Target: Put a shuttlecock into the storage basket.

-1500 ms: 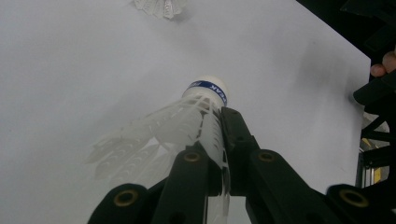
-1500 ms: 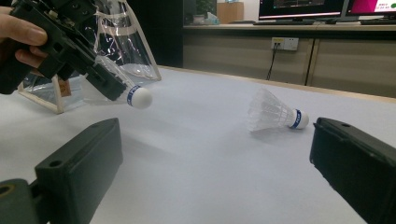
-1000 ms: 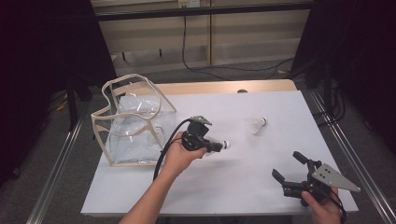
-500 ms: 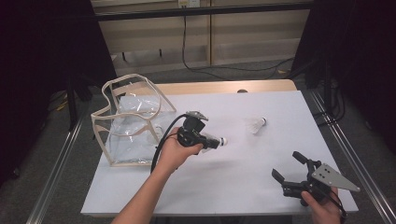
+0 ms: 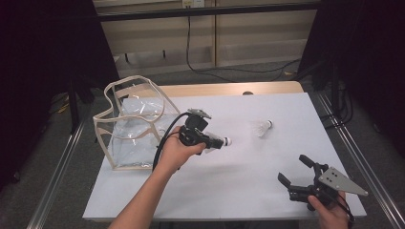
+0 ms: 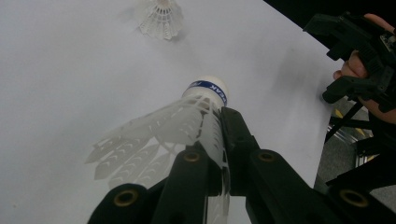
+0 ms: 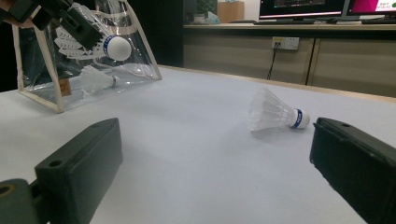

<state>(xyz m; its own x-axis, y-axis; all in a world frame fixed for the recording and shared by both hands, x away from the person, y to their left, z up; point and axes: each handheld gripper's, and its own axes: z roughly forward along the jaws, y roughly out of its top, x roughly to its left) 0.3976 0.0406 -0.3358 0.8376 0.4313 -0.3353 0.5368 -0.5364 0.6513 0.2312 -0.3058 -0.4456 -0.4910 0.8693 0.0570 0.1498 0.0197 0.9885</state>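
- Just right of the clear bag [image 5: 131, 126], above the white table [image 5: 229, 191], a shuttlecock [image 5: 217, 141] hangs pinched in the left tool [image 5: 213, 141], its cork tip pointing away from the bag.
- In the left gripper view the two black jaws are pressed onto the feather skirt of the held shuttlecock [image 6: 187, 121], with the blue-banded cork sticking out past the jaw ends.
- The left hand [image 5: 177, 150] wraps the tool's body, and a black cable trails from it on the side nearest the bag.
- Inside the bag, seen in the right gripper view, another shuttlecock [image 7: 95, 79] lies on the bag's floor.
- Farther right of the bag, well apart from it, a second loose shuttlecock [image 5: 262, 128] lies on its side on the table, cork pointing away from the bag.
- Farthest from the bag, at the table's near right corner, the right tool [image 5: 295, 174] sits in the right hand [image 5: 329, 212] with its jaws spread wide and nothing between them.
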